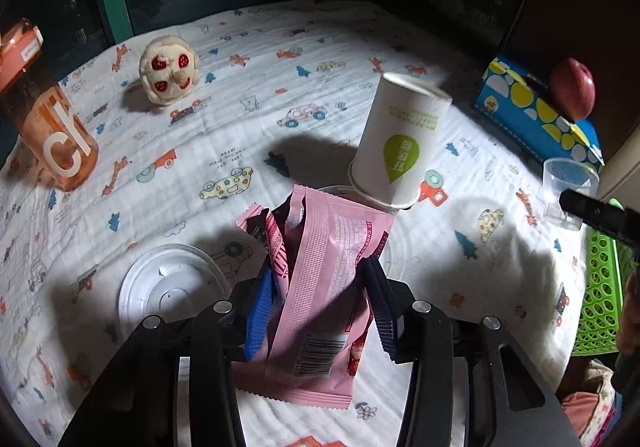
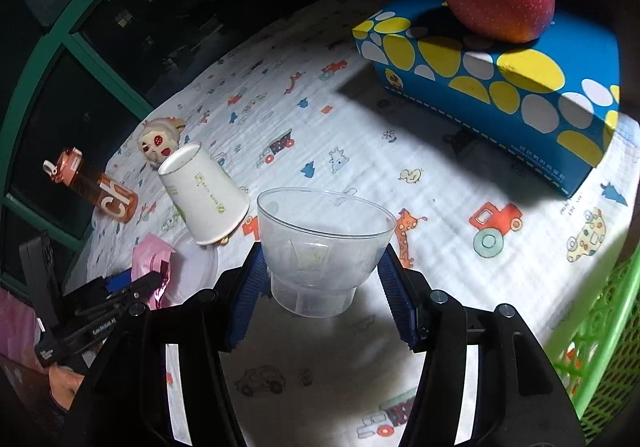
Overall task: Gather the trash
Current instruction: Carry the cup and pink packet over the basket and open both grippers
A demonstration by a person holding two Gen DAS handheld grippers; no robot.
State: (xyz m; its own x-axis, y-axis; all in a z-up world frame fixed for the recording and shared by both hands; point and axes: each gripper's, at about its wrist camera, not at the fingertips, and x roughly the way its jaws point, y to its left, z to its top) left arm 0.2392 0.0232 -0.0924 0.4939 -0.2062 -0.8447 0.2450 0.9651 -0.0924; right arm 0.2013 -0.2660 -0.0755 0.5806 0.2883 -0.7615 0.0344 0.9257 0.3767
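Both grippers loaded: pink wrapper in the left, clear cup in the right, basket not yet reached.

Between the blue ribbed pads of the left gripper [image 1: 320,303] stands a crumpled pink foil snack wrapper [image 1: 320,279], the jaws partly drawn in and pinching its sides, its lower end near or on the printed white cloth [image 1: 248,59]. Left of that gripper lies a round white plastic lid [image 1: 168,287]; ahead and slightly right an upturned white paper cup [image 1: 400,143] is untouched. The right gripper [image 2: 320,283] pinches a clear plastic cup [image 2: 324,247] at its lower wall, jaws fairly wide, the cup apparently lifted off the cloth. Pick-up looks finished, so the next move likely calls for carrying both to the green plastic lattice basket [image 2: 600,347] at the right gripper's right.
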